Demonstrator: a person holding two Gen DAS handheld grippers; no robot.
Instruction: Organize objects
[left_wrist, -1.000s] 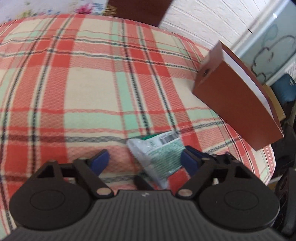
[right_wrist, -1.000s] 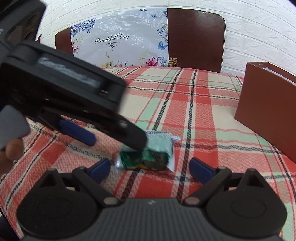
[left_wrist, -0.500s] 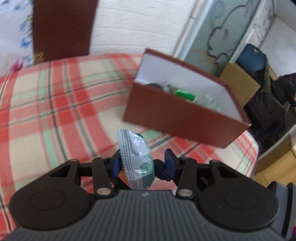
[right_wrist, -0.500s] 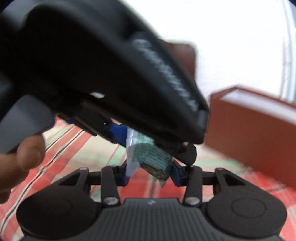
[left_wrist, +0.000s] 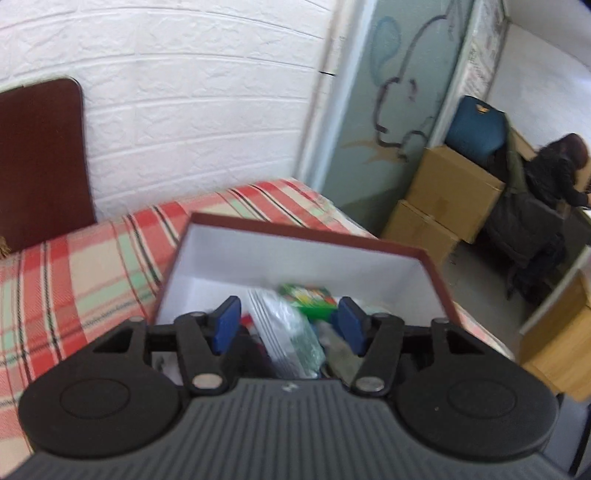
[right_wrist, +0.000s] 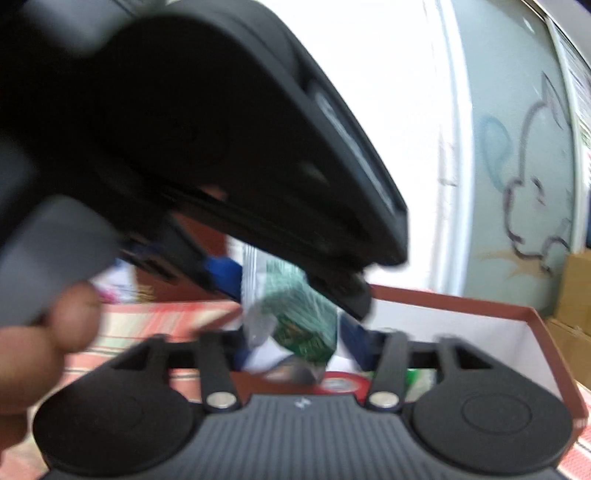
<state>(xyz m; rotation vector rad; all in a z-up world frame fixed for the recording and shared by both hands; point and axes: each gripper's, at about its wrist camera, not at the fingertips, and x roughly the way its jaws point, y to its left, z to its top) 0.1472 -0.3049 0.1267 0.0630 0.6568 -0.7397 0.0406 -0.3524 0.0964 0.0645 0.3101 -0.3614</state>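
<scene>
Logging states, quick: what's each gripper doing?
Left gripper: open, just opened wider; green-and-clear plastic packet loose between its jaws.
Right gripper: just opened, same packet between; grip cannot be told.

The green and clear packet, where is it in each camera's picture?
Left wrist view: the packet hangs low in the middle, between the blue pads of the left tongs, over the open box.
Right wrist view: packet in the middle, just above the right tongs.
Shared landmark: the red-brown box.
</scene>
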